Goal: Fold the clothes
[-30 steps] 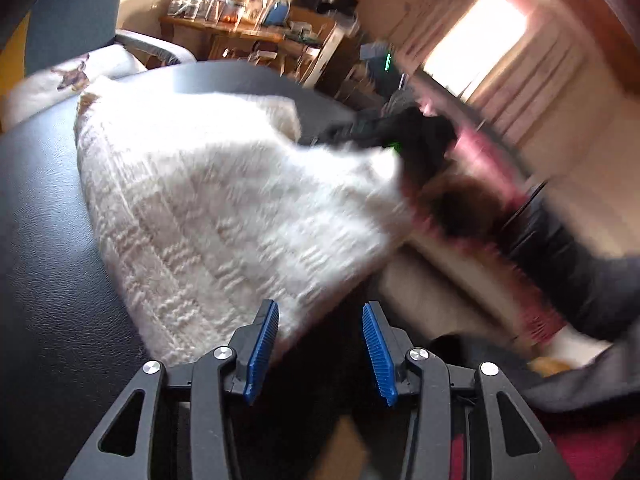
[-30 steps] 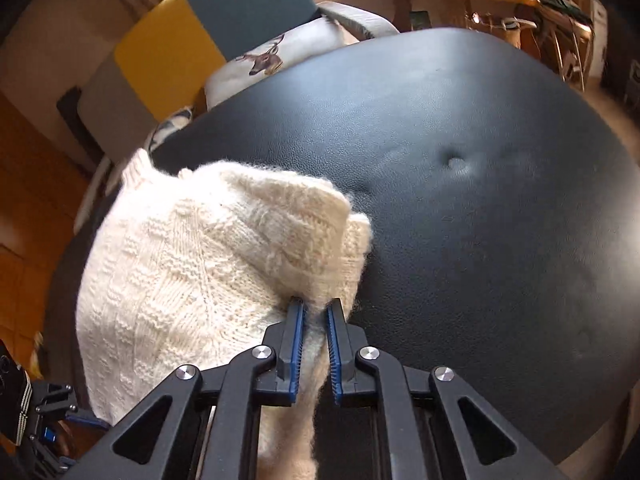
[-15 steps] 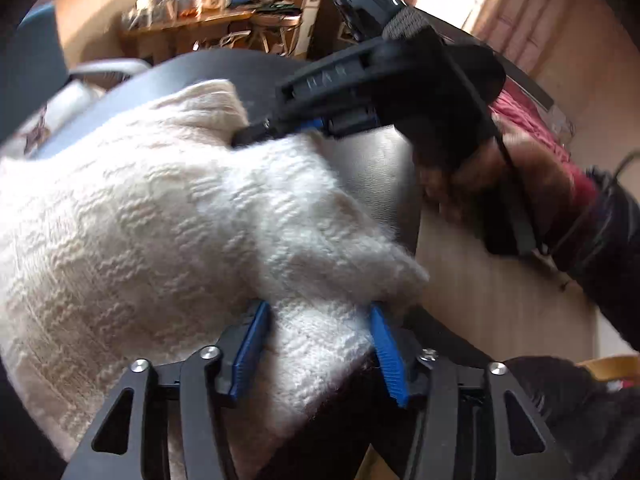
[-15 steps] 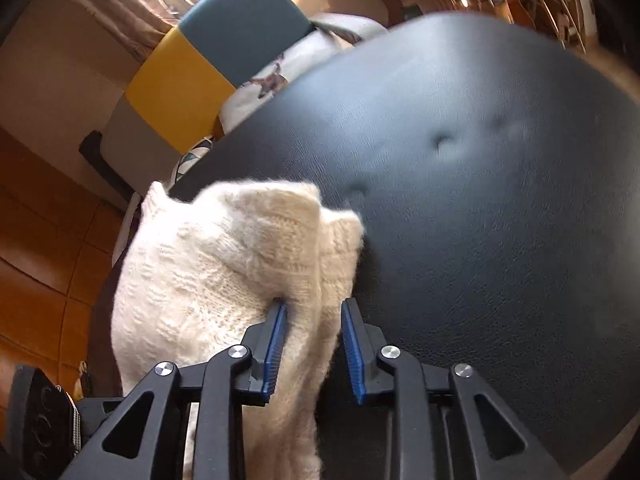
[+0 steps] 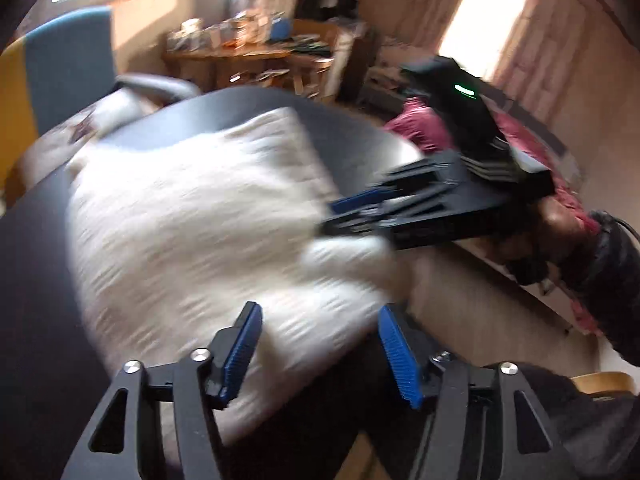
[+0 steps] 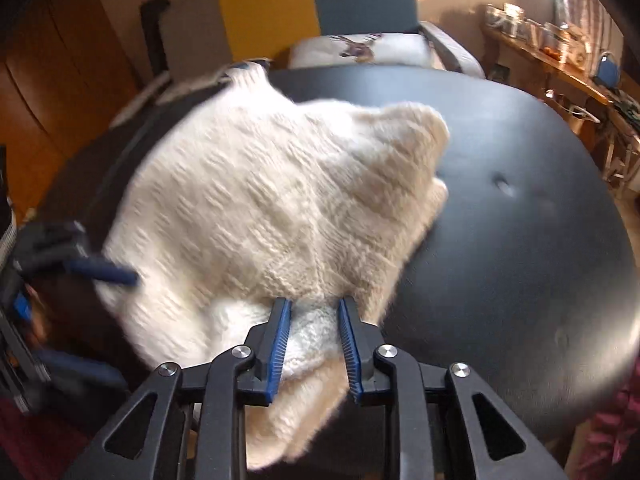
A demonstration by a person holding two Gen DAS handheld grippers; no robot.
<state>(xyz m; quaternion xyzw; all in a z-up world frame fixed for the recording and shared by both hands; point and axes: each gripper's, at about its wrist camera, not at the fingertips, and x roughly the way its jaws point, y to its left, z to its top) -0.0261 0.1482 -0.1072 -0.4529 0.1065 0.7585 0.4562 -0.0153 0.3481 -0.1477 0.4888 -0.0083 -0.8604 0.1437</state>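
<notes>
Cream cable-knit wool, thick and fuzzy, is heaped in a rumpled fold on the near-left part of a black padded leather top [image 6: 520, 208], smooth with small button dimples. That sweater [image 6: 272, 200] hangs over the near edge. Behind it stands a chair [image 6: 312, 8] in yellow and teal panels with a deer-print cushion [image 6: 360, 46]; a cluttered wooden table [image 5: 240, 54] sits farther back. The right gripper [image 6: 312, 344] has its blue ribbed fingers parted, loosely straddling a fold of knit. The left gripper [image 5: 320, 354] is spread wide at the sweater's edge, clasping nothing.
</notes>
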